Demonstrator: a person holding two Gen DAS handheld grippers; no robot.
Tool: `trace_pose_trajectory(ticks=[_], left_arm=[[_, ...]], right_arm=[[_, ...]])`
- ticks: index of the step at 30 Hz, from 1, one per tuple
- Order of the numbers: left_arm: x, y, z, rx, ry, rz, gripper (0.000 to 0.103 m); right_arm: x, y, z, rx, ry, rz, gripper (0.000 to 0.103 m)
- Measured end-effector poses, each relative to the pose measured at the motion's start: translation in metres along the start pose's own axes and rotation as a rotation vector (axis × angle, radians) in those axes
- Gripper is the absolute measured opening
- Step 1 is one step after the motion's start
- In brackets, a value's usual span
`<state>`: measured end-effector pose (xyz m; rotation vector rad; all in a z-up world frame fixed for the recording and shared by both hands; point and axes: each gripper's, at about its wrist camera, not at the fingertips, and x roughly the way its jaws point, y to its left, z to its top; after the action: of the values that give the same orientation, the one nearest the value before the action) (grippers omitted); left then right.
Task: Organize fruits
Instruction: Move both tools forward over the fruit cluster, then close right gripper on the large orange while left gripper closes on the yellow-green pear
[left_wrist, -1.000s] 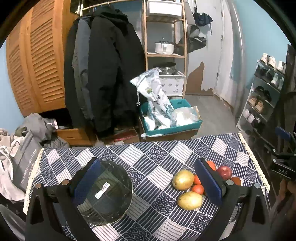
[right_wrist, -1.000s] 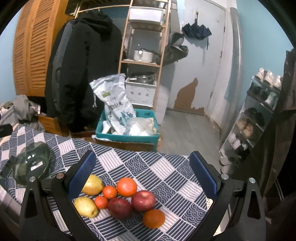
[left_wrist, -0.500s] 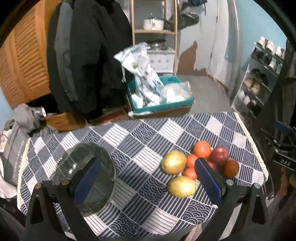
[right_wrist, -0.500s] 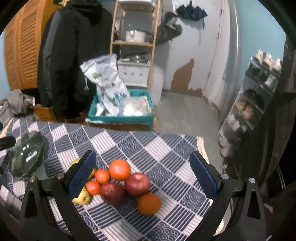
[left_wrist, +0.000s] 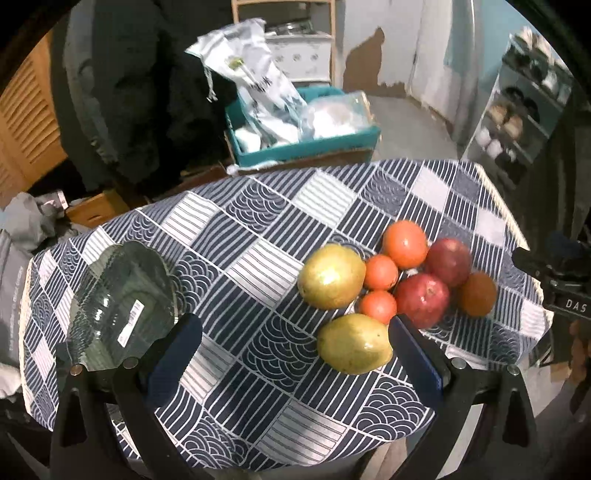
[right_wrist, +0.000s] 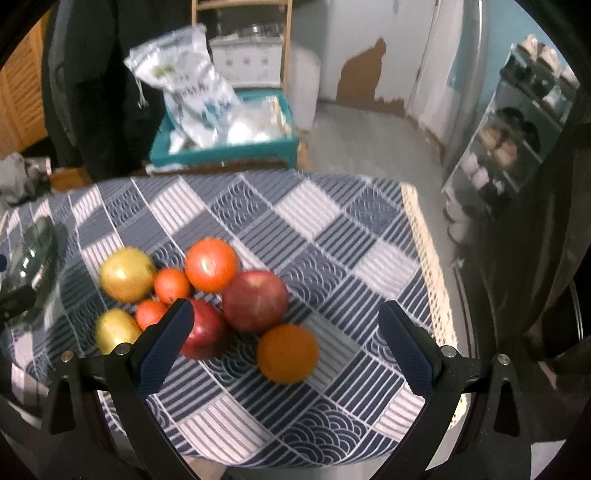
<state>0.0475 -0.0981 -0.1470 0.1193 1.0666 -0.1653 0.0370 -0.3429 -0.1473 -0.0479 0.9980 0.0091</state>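
Eight fruits: one tight cluster on the counter, right of the glass bowl and well apart from it.
Counter: a round top under a navy-and-white patchwork cloth (left_wrist: 258, 236) with wave and stripe squares.
Landmark: clear ribbed glass bowl (left_wrist: 122, 310) with a white barcode sticker, empty, at the cloth's left side.
Yellow-green fruits: the rounder yellow-green fruit (left_wrist: 331, 276) is the cluster's member nearest the bowl; the oval yellow-green fruit (left_wrist: 354, 344) lies just nearer the camera than it.
Oranges: two small oranges (left_wrist: 380, 272) (left_wrist: 377, 306) sit just beyond the yellow-green pair, away from the bowl; a large bright orange (left_wrist: 404, 243) touches the upper small one; a darker orange (left_wrist: 476, 294) is the fruit farthest from the bowl.
Apples: two red apples (left_wrist: 422, 300) (left_wrist: 448, 261) side by side, between the small oranges and the darker orange.
Left tool (left_wrist: 291, 360): spread wide, holding nothing, hovering over the cloth between the bowl and the cluster; its left blue pad overlaps the bowl's rim in view, its right pad sits beside the oval fruit.
Right tool (right_wrist: 286, 343): spread wide, holding nothing, above the side of the cluster away from the bowl; the darker orange (right_wrist: 287, 353) lies between its pads in view, and the left pad covers part of a red apple (right_wrist: 205, 334).
Beyond the counter: a teal plastic crate (left_wrist: 303, 144) of white bags on the floor.
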Motion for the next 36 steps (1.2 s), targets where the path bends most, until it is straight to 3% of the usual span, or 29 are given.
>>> trace_pose_trajectory(ticks=[10, 17, 24, 33, 36], left_arm=[[0.060, -0.029, -0.011, 0.083, 0.135, 0.021, 0.101], [0.078, -0.048, -0.016, 0.130, 0.155, 0.024, 0.101], [0.095, -0.053, -0.019, 0.131, 0.200, -0.003, 0.101], [0.112, -0.049, -0.024, 0.071, 0.250, -0.096, 0.089], [0.113, -0.052, -0.027, 0.070, 0.258, -0.130, 0.083]], right_arm=[[0.057, -0.005, -0.020, -0.048, 0.186, -0.026, 0.099], [0.090, 0.003, -0.032, -0.100, 0.275, -0.019, 0.099], [0.113, 0.006, -0.040, -0.115, 0.320, 0.000, 0.090], [0.128, 0.007, -0.048, -0.081, 0.360, 0.036, 0.068], [0.130, 0.006, -0.048, -0.059, 0.355, 0.044, 0.067]])
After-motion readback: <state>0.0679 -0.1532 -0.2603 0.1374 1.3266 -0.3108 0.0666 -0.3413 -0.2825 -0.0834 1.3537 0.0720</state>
